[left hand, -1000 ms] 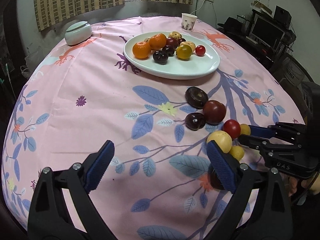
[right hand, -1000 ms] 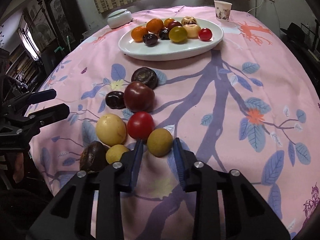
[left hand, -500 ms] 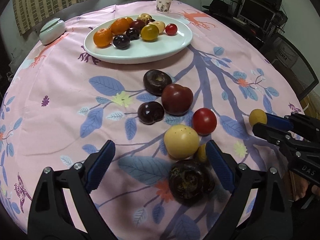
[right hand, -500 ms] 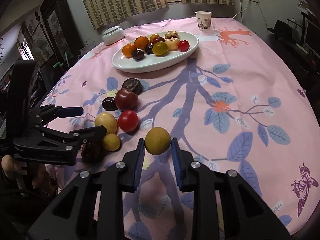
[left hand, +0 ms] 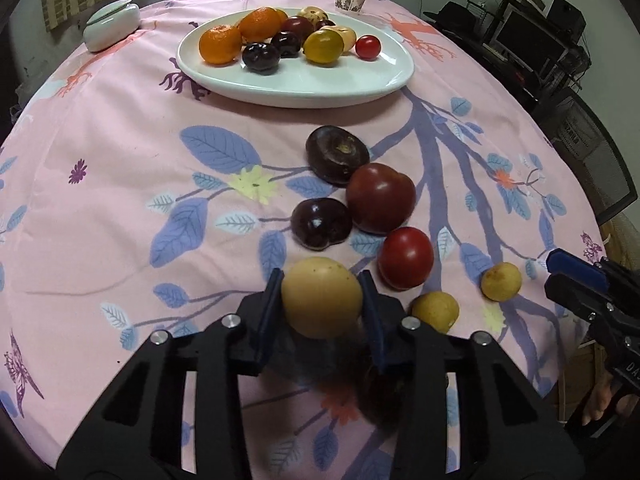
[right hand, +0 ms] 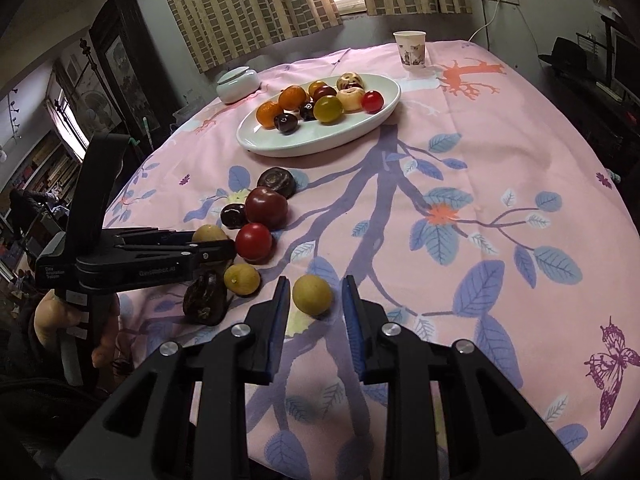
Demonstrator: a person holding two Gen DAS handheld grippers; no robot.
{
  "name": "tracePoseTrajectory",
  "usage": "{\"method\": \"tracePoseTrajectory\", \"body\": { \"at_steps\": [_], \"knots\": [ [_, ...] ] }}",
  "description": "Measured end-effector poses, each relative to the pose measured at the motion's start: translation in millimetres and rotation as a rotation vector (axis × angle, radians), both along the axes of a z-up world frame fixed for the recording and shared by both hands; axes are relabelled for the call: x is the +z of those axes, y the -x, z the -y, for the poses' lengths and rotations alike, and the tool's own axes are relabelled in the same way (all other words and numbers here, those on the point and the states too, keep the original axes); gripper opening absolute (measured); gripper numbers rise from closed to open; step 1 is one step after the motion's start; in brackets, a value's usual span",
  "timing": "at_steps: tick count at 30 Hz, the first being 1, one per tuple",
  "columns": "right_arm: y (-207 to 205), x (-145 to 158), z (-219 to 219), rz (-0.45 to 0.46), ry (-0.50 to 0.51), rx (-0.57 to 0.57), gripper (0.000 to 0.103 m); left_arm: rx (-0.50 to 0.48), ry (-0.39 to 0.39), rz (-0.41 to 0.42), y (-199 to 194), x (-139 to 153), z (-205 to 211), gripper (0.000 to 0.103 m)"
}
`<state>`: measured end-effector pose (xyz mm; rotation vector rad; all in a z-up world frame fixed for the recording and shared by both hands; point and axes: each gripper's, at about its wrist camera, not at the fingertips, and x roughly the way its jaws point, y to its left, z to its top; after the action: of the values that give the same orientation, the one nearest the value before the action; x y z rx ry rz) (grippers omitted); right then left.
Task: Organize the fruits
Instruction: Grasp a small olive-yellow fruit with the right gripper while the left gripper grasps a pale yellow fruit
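Note:
My left gripper [left hand: 322, 298] is shut on a pale yellow round fruit [left hand: 322, 296], held just above the cloth. Beyond it lie a red tomato [left hand: 406, 258], a dark red plum [left hand: 380, 198] and two dark purple fruits [left hand: 321, 224]. A dark wrinkled fruit [right hand: 206, 298] sits under the left gripper. My right gripper [right hand: 314, 300] is open, and a small yellow fruit [right hand: 312, 294] lies on the cloth between its fingers, apart from both pads. Another small yellow fruit [right hand: 241, 279] lies to its left. A white oval plate [left hand: 320, 84] at the back holds several fruits.
A paper cup [right hand: 410, 50] stands behind the plate and a pale lidded bowl [left hand: 112, 28] at the back left. The pink cloth covers a round table whose edge drops off close to both grippers. A chair and desk clutter stand to the right.
My left gripper moved in and closed on the pale yellow fruit. My right gripper opened and the small yellow fruit it held now lies on the cloth between its fingers.

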<state>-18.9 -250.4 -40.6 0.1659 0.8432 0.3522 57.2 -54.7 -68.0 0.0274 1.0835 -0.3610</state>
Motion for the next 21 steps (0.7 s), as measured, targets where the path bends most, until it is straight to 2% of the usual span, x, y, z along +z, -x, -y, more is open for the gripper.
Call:
{"method": "tracePoseTrajectory", "body": {
  "at_steps": [3,5,7,9,12,16,21],
  "knots": [
    [-2.6,-0.8,-4.0,-0.002,0.015,0.012,0.028,0.000,-0.051,0.034,3.8,-0.5,8.0,0.038],
    [-9.0,-6.7,-7.9,-0.034,0.023,0.029,0.028,-0.003,-0.079,0.059,7.0,-0.6,10.6,0.038],
    [-14.5,-12.5,-11.9,-0.058,0.009,0.046,0.030,-0.004,-0.066,0.061,7.2,-0.7,8.0,0.038],
    [-18.0,-12.3,-17.1,-0.044,0.044,0.042,0.030,-0.007,-0.054,0.064,7.1,-0.7,5.5,0.038],
    [-28.2,-16.0,-21.8,-0.076,0.132,0.016,0.030,-0.014,-0.058,0.074,9.4,-0.4,5.6,0.038],
    [-35.5,-28.7,-27.6,-0.120,0.162,0.034,0.030,-0.024,-0.042,0.079,11.5,-0.7,2.3,0.038],
    [-30.3,-20.4,-31.8,-0.071,0.155,0.024,0.026,-0.024,-0.004,0.095,17.8,7.2,-7.1,0.038]
  ]
}}
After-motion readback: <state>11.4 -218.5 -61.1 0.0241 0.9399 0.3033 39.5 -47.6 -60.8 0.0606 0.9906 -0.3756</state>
